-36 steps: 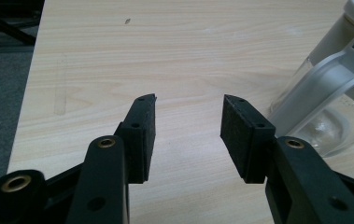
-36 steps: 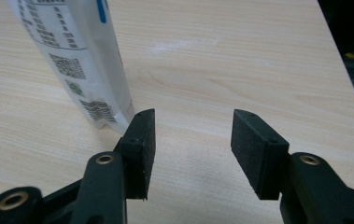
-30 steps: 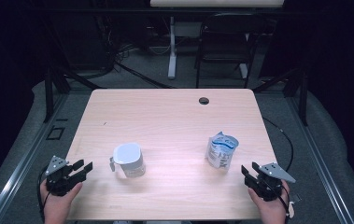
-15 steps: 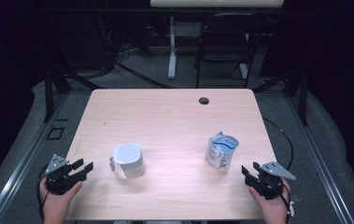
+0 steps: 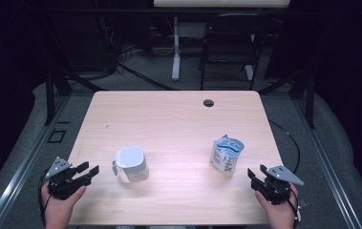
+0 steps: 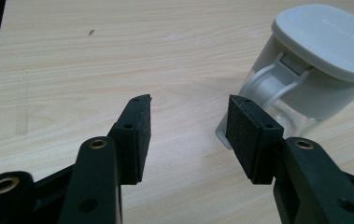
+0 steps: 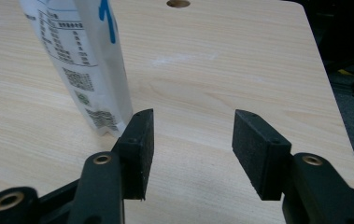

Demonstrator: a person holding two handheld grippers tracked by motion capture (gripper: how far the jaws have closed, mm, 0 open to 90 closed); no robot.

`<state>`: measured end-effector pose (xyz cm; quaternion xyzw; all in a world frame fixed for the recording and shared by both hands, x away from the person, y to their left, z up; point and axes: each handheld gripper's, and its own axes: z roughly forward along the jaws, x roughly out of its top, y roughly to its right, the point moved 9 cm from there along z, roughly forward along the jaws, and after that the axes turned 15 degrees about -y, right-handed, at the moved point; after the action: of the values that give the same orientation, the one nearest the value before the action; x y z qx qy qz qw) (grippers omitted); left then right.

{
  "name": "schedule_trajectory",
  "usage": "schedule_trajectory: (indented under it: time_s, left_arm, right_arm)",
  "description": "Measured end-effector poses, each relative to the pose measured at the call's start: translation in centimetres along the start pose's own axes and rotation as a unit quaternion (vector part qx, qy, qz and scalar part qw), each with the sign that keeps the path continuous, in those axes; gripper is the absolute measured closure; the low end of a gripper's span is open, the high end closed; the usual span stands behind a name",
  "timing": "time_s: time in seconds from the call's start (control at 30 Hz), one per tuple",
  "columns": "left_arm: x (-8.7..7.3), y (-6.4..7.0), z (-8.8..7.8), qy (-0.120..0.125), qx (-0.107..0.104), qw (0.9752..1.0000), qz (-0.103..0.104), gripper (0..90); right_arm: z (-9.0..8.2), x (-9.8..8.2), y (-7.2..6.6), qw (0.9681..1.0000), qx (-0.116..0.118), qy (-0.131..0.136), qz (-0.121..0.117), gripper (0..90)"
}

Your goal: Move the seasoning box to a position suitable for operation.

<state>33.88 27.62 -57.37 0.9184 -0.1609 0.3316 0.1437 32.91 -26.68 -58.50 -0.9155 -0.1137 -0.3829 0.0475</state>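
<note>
Nearest the person, both hands sit at the front edge of the table (image 5: 178, 119), nothing picked up yet. Left gripper (image 5: 89, 170) is at the front-left corner, jaws spread wide w/ nothing between them; they've just been opening further. In the left gripper view the pads (image 6: 137, 135) are well apart over bare wood, and the jug's handle sits just past the right-hand pad, not touching. Right gripper (image 5: 257, 172) is at the front-right corner, jaws also wide and empty, just been opening too, w/ a slight ease back at the end. In the right gripper view the pouch's bottom corner stands just beyond the left pad, apart from it.

Next out: lidded jug (image 5: 132, 163), upright, lid on, left of centre. White-and-blue pouch (image 5: 227, 153) stands upright right of centre, top looks crumpled, can't tell if it's cut open. The two are well apart.

Far edge: cable hole (image 5: 208, 102)

Looks like the very start, prob a pour from pouch into jug: grabbing, opening the lid, pouring all still to do
</note>
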Motion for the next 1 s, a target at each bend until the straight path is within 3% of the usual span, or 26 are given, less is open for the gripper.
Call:
schedule_trajectory:
  time_s: [0.3,0.47,0.6,0.87,1.0]
  left_arm:
    - [-0.4,1.7,-0.7,0.004,-0.011,0.9999,0.008,47.9]
    - [-0.6,2.7,-0.5,-0.005,-0.018,0.9996,0.022,46.7]
    - [-0.6,3.2,0.0,-0.004,-0.026,0.9994,0.022,46.3]
    - [-0.5,4.1,2.9,-0.030,0.001,0.9985,0.046,46.7]
    - [0.0,4.4,3.9,-0.028,0.013,0.9980,0.056,49.9]
  right_arm:
    - [-0.7,0.3,-1.2,0.9998,0.010,0.001,-0.016,58.4]
    - [-0.9,0.4,-1.6,0.9996,0.013,0.002,-0.024,59.2]
    - [-0.9,0.5,-1.9,0.9995,0.013,0.006,-0.027,58.5]
    - [-0.7,0.3,-1.8,0.9996,0.015,0.000,-0.024,55.5]
    - [-0.6,0.2,-1.7,0.9997,0.020,0.000,-0.017,51.3]
